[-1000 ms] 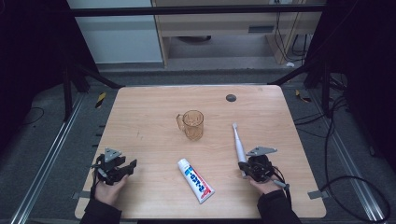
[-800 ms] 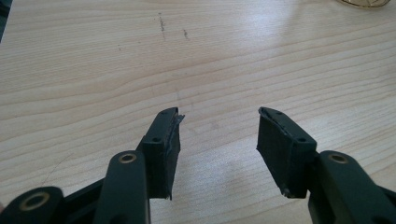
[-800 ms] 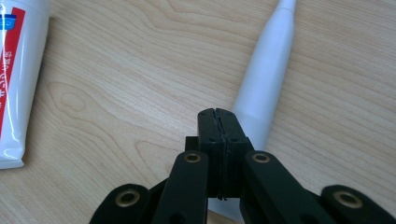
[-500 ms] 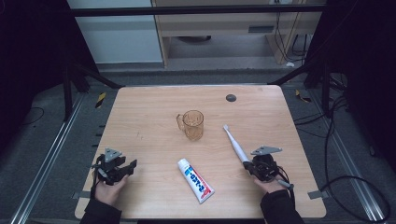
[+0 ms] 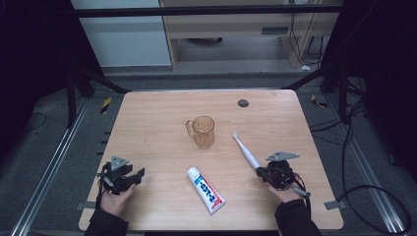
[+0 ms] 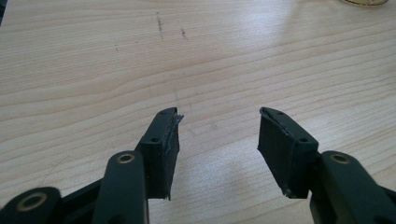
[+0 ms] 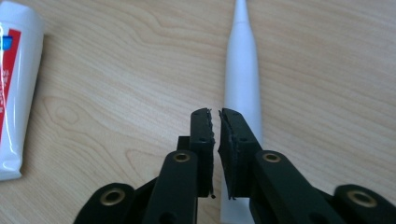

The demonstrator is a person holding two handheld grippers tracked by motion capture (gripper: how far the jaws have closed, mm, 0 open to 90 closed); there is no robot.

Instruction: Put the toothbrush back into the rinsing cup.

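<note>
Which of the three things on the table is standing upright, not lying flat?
The clear amber cup with a handle, at the middle of the table. The white toothbrush and the toothpaste tube both lie flat on the wood.

So on the table: one amber plastic mug (image 5: 203,131), one white toothbrush (image 5: 246,150), one toothpaste tube (image 5: 206,190) (all single items).

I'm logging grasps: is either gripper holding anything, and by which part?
Nothing is held. The left gripper is open over the bare table; the right gripper is shut on nothing, above the handle of the toothbrush.
</note>
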